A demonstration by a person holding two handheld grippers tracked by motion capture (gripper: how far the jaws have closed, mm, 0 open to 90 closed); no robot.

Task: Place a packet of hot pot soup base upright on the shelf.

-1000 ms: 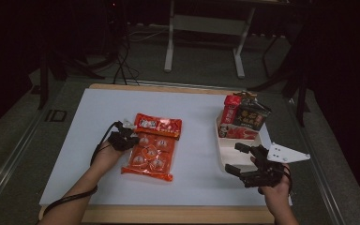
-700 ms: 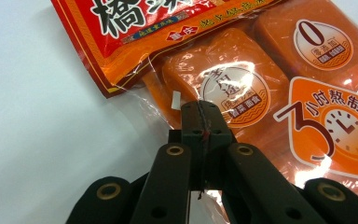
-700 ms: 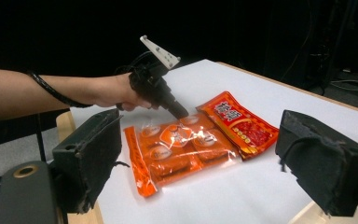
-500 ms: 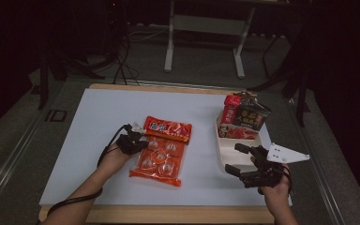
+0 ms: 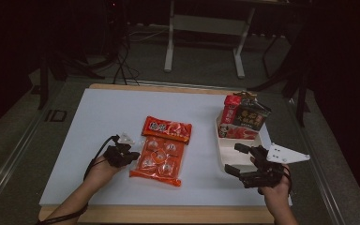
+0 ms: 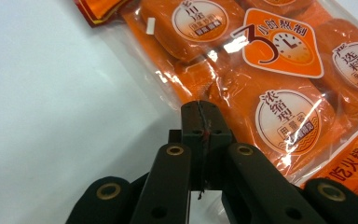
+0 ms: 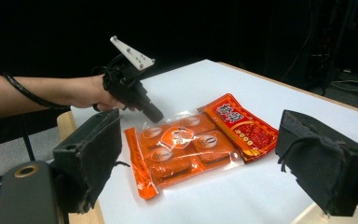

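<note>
From the high view, your white tray [image 5: 225, 157] at the right side of the table [image 5: 98, 122] is holding 2 upright snack packs [image 5: 243, 119] at its far end, with its near part bare. The orange bag [image 5: 161, 150] is lying flat mid-table, its long axis running from near you to the far side, red header end pointing away from you. Your left gripper [image 5: 132, 154] is sitting at the bag's left edge, and your right gripper [image 5: 240, 159] is hovering over the tray's near end with its jaws spread, holding nothing. In the left gripper view, your left gripper [image 6: 200, 109] is pressing its jaws together right at the bag's [image 6: 270, 84] clear plastic border; whether film is caught between them is hard to tell. In the right gripper view, your right gripper [image 7: 200, 154] is standing wide apart, framing the bag [image 7: 191, 144], with your left gripper [image 7: 154, 114] touching its far edge and nothing lying between you and it.
</note>
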